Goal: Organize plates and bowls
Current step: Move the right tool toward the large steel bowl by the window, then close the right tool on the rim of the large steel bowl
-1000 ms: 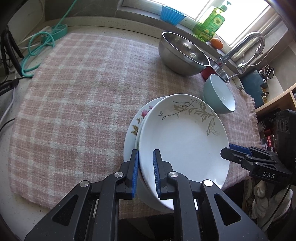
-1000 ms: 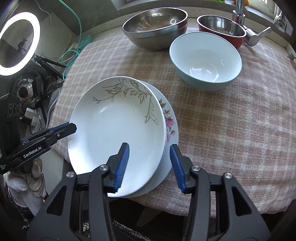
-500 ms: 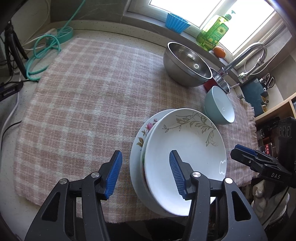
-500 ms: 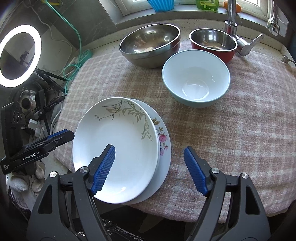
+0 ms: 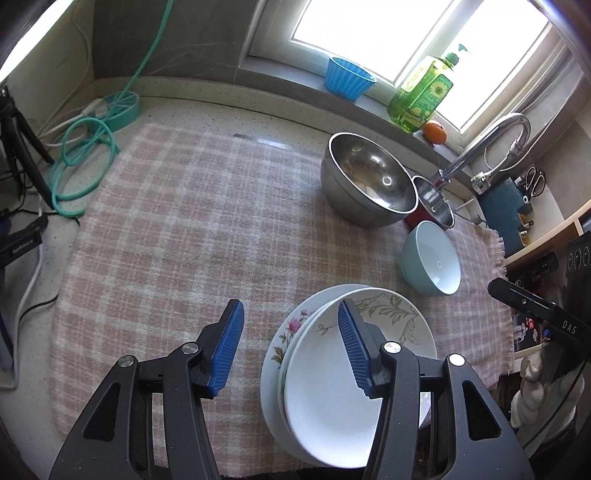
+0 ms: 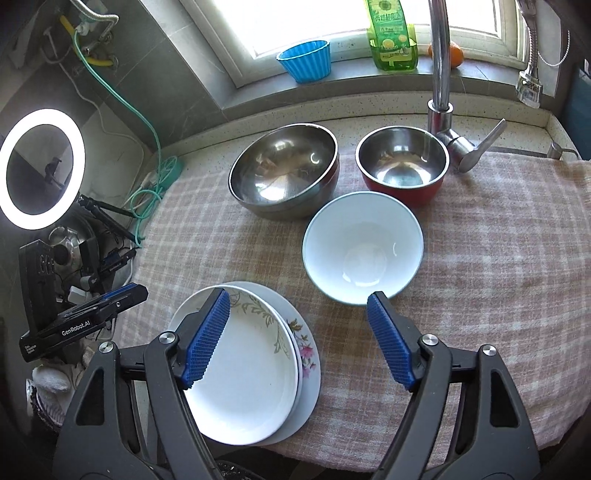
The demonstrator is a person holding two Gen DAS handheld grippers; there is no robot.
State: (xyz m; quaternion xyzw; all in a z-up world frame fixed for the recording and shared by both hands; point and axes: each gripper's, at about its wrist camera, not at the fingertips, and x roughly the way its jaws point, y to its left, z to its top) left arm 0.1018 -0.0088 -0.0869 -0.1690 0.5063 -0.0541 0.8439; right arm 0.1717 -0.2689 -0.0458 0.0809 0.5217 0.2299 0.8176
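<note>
White plates [image 6: 243, 373] sit stacked below both sets of jaws, which hang released and empty. Next, the teal bowl [image 6: 364, 247] just beyond the right jaws [image 6: 297, 341] should nest into a steel bowl [image 6: 284, 171]; grip its rim squarely.

In my right wrist view, two stacked plates [image 6: 255, 373] lie on the cloth [image 6: 498, 258] at lower left of the frame, at the tabletop's near edge. A ceramic bowl [image 6: 364, 245] sits up and right of them. Behind it stand a large steel bowl [image 6: 284, 170], left, and a smaller one [image 6: 402, 166], right, beside the faucet [image 6: 441, 66]. A cup [image 6: 304, 61], bottle [image 6: 393, 35] and orange [image 6: 457, 55] line the windowsill.
</note>
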